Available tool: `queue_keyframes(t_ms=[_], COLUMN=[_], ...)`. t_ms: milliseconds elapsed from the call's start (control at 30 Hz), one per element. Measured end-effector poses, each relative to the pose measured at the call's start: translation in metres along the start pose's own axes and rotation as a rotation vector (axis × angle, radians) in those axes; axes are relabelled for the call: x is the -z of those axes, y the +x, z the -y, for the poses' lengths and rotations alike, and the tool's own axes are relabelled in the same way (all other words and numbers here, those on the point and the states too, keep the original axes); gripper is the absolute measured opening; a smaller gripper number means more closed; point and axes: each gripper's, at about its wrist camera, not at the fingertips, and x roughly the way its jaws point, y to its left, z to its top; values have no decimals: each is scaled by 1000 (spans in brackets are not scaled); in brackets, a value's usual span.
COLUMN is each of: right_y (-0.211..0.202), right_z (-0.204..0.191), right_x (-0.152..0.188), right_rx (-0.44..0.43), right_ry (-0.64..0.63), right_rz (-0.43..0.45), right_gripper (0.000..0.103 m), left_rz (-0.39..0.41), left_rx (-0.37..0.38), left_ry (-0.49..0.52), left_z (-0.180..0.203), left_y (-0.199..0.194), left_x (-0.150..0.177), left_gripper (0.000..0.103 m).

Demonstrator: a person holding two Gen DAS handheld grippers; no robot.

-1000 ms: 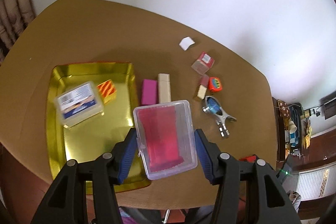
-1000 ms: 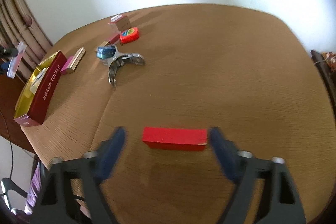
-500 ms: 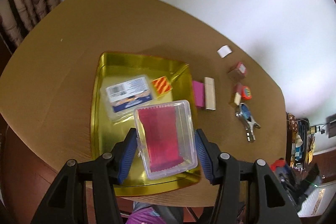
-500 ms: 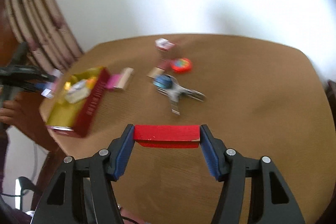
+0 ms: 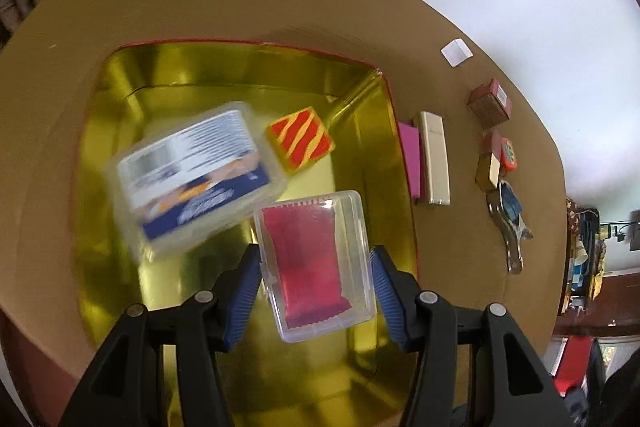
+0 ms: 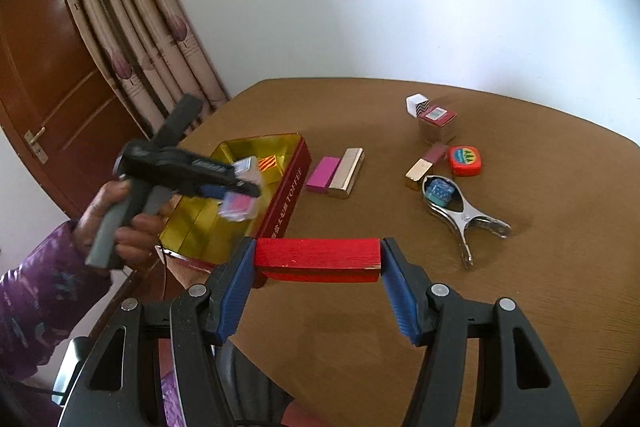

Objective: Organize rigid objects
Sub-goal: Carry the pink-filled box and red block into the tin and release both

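My left gripper [image 5: 316,291] fingers clamp clear case [image 5: 316,263] over gold tin [image 5: 240,67], two items inside; right gripper [image 6: 318,287] fingers clamp red block [image 6: 316,259]; eight-odd pieces left on counter [image 6: 520,287] toward 1 o'clock.

labelled box [image 5: 196,175] blurred, tin [image 5: 224,387] front edge cut off

The right gripper [image 6: 317,281] clamps a red block [image 6: 317,254] just right of the tin [image 6: 288,179]. Above the tin, the left gripper [image 6: 240,193] holds a clear case [image 6: 239,207]; a clamp [image 6: 460,211] lies well right of the tin
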Motion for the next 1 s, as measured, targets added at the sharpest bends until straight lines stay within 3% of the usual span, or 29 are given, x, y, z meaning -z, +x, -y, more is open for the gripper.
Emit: queue_keyframes(t_ms=[333, 500, 600, 700, 800, 867, 1000], right_y=[19, 30, 39, 49, 60, 74, 115], right_z=[-7, -22, -33, -42, -55, -69, -92], right_x=[-6, -15, -22, -29, -38, -49, -73], right_rx=[-15, -40, -52, -75, -96, -109, -137], right_ry=[-3, -32, -49, -52, -76, -121, -173], right_rz=[-25, -27, -33, -44, -55, -69, -123], right_gripper=[58, 58, 58, 58, 58, 58, 58], left_rz=[26, 88, 148, 191, 248, 322, 361], left_rx=[-30, -4, 16, -15, -29, -75, -135], left_ry=[56, 75, 126, 158, 105, 36, -107], left_z=[5, 1, 1, 2, -8, -23, -54], left_y=[22, -7, -30, -42, -64, -86, -108], left_x=[-42, -34, -25, -24, -13, 9, 54], left_gripper=[57, 58, 67, 68, 68, 68, 68])
